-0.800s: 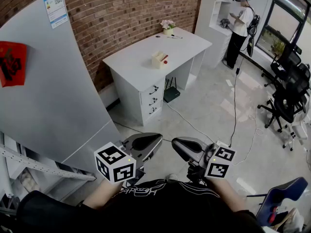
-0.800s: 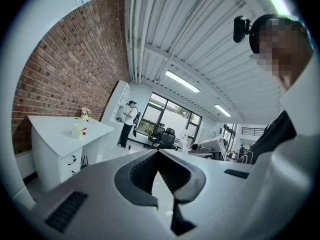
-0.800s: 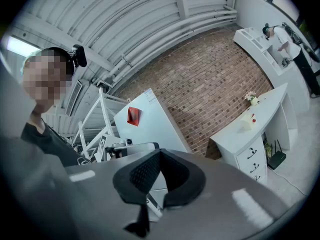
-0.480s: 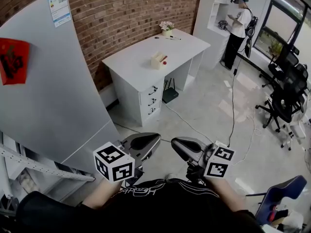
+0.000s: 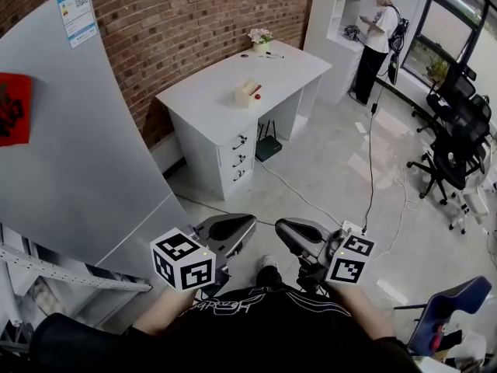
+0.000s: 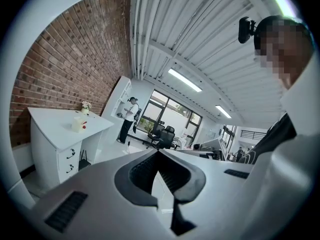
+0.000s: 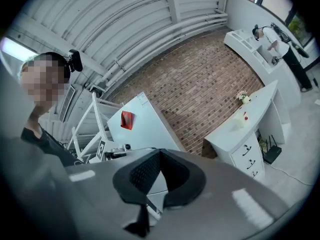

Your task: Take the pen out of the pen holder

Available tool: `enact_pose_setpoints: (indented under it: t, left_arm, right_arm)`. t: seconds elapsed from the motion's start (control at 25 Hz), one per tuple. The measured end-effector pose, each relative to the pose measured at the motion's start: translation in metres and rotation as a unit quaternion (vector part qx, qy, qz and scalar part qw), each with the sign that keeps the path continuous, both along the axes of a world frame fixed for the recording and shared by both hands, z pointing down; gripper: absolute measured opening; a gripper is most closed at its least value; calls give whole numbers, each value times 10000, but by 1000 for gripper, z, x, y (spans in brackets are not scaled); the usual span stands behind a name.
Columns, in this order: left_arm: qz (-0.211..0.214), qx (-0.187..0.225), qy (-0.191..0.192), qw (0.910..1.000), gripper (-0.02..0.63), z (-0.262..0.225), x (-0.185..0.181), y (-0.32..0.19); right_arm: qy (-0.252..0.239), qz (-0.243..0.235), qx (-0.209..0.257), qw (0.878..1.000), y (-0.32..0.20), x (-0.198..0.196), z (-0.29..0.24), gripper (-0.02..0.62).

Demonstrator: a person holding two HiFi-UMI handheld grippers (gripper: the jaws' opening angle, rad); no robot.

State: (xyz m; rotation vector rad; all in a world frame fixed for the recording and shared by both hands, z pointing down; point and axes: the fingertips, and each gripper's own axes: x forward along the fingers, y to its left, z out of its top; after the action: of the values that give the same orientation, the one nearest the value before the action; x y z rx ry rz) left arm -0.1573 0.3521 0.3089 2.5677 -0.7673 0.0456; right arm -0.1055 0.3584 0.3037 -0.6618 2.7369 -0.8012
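Note:
A cream pen holder stands on a white desk by the brick wall, far ahead of me, with a red-tipped pen at its side. It also shows small in the left gripper view as the pen holder and in the right gripper view as the pen holder. My left gripper and right gripper are held close to my body, well short of the desk. Both are shut with nothing between the jaws, whose tips meet in each gripper view.
A large grey panel leans at the left over a metal frame. A flower pot sits at the desk's far end. A person stands at a shelf back right. Office chairs and a floor cable lie to the right.
The head view has shifted a little, so the desk sits slightly further left and lower. Both grippers hold the same place and stay shut.

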Motion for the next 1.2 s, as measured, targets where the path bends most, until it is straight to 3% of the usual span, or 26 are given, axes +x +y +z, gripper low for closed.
enact_pose_setpoints:
  t: [0.4, 0.72, 1.2]
  left_arm:
    - [1, -303, -166, 9994, 4, 22, 31, -59]
    - [-169, -579, -294, 9977, 5, 40, 61, -136]
    - [-344, -535, -618, 9961, 3, 46, 122, -222]
  right_arm:
    - [-185, 92, -316, 9993, -61, 33, 22, 3]
    - [-342, -91, -501, 9981, -138, 60, 36, 3]
    - [-407, -244, -397, 9981, -225, 124, 35, 3]
